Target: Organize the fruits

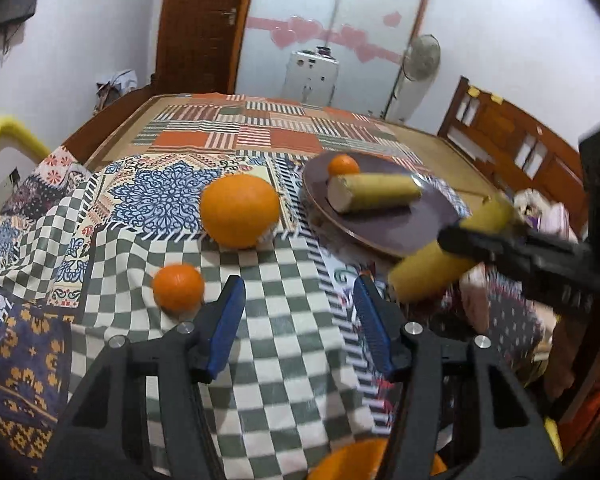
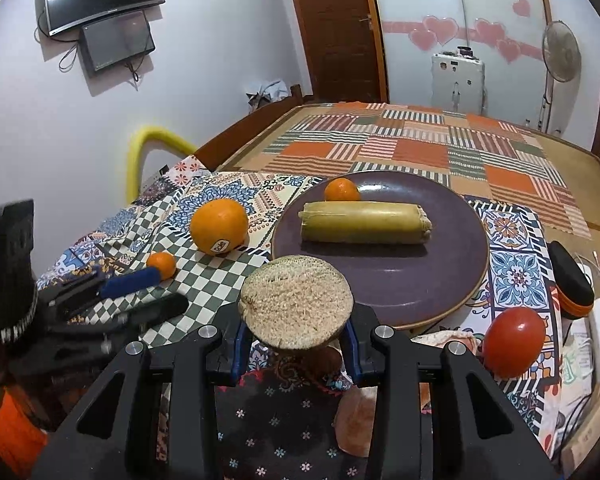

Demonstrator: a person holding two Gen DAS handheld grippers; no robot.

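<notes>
A purple plate [image 2: 440, 280] holds a sugarcane piece [image 2: 364, 222] and a small orange [image 2: 341, 190]. My right gripper [image 2: 296, 344] is shut on a second sugarcane piece [image 2: 296, 300], held just before the plate's near rim; it shows in the left wrist view [image 1: 432, 268] too. A big orange [image 1: 239, 210] and a small orange [image 1: 178, 286] lie on the checked cloth left of the plate [image 1: 428, 216]. My left gripper [image 1: 300, 316] is open and empty, just right of the small orange. A red tomato [image 2: 514, 342] lies at the right.
A patterned bedspread [image 2: 420, 144] stretches behind the plate. A black case [image 2: 572, 280] and cables lie at the far right. A yellow foam bar [image 2: 148, 148] stands at the left. Another orange thing [image 1: 352, 460] shows under my left gripper.
</notes>
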